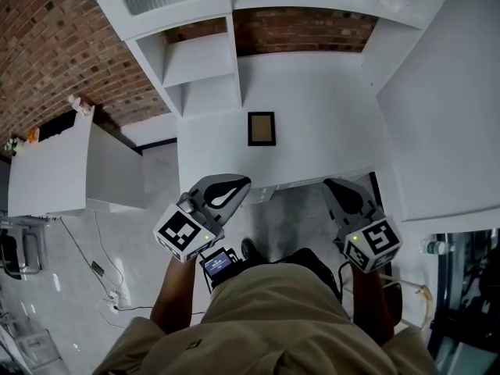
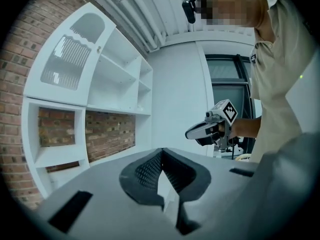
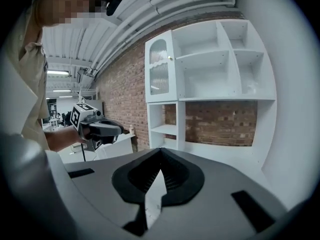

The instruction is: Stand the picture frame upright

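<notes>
A small dark picture frame (image 1: 262, 128) lies flat on the white counter (image 1: 312, 116), in the middle, in front of the shelf unit. Neither gripper view shows it. Both grippers hang short of the counter's near edge, well apart from the frame. My left gripper (image 1: 238, 183) is below and left of the frame, shut with nothing in it; its own view shows the jaws (image 2: 161, 153) meeting at the tips. To the frame's lower right, my right gripper (image 1: 333, 184) is also shut and empty, tips (image 3: 160, 151) together. Each gripper shows in the other's view: the right gripper (image 2: 199, 131) and the left gripper (image 3: 107, 129).
A white shelf unit (image 1: 205, 69) with a brick back wall (image 1: 305, 30) rises behind the counter. A cupboard with a ribbed glass door (image 3: 160, 69) is at its top left. A low white cabinet (image 1: 70, 166) stands at the left, with cables (image 1: 101, 276) on the tiled floor.
</notes>
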